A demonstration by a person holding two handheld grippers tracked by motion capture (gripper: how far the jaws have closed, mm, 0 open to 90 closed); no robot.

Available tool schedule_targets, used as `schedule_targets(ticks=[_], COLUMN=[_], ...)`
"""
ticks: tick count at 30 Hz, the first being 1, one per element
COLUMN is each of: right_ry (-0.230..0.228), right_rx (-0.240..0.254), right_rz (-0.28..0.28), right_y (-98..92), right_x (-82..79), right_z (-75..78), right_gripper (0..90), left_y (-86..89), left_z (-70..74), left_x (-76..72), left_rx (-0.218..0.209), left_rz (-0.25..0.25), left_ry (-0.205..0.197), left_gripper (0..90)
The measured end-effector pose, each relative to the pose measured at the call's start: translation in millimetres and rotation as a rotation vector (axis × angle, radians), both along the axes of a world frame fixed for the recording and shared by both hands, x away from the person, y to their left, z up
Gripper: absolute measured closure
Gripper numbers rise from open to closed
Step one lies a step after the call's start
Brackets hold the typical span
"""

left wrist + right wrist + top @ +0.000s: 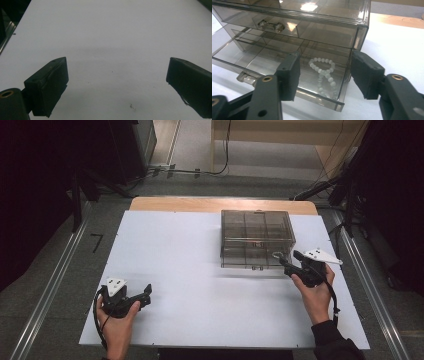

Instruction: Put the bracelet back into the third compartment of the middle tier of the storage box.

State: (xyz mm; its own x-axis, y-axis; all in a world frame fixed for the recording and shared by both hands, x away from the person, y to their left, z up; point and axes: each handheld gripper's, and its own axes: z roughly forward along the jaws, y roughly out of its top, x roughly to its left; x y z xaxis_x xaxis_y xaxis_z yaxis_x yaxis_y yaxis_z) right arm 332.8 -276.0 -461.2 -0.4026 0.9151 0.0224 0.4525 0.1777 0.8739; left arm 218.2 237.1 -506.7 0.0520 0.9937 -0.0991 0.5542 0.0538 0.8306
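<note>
A smoky clear drawer box (256,237) stands on the white table (200,270), right of its middle. Its bottom drawer (274,60) is pulled out, and a white bead bracelet (324,71) lies loose in the drawer's right-hand part. My right gripper (325,60) is open, its jaws either side of the drawer's front right corner and pressing on nothing. From above, the right gripper (290,257) points at the box's front right corner. My left gripper (146,296) rests low at the near left, open with only bare table between its fingers (50,77).
The upper drawer has a clear handle (270,25) and is closed. A wooden strip (220,204) runs along the table's far edge. Metal rails (50,290) flank the table on the floor, and dark stands with cables (325,185) are behind.
</note>
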Motion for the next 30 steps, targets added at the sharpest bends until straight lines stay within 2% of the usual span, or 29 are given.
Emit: schedule_targets(ticks=[7,16,25,30], right_ry=[0.025,0.027,0.026,0.02], right_rx=[-0.013,-0.03,-0.036,-0.021], right_rz=[0.019,0.03,0.028,0.02], right_y=[2.1,2.2,-0.1,-3.0], right_x=[-4.1,-13.3,-17.3,-20.5], right_z=[1.4,5.2,5.2,5.8], right_gripper=[29.5,22.4,21.1,21.1], left_y=[-0.3,0.6,0.7,1.0], left_z=[-0.1,-0.1,-0.2,0.1], left_x=[0.1,-0.2,-0.3,-0.7], left_rx=[-0.001,-0.001,-0.002,-0.001], left_rz=[0.0,-0.001,0.0,0.001], left_ry=[0.0,0.002,0.001,0.001], left_gripper=[4.2,4.1,4.1,4.1])
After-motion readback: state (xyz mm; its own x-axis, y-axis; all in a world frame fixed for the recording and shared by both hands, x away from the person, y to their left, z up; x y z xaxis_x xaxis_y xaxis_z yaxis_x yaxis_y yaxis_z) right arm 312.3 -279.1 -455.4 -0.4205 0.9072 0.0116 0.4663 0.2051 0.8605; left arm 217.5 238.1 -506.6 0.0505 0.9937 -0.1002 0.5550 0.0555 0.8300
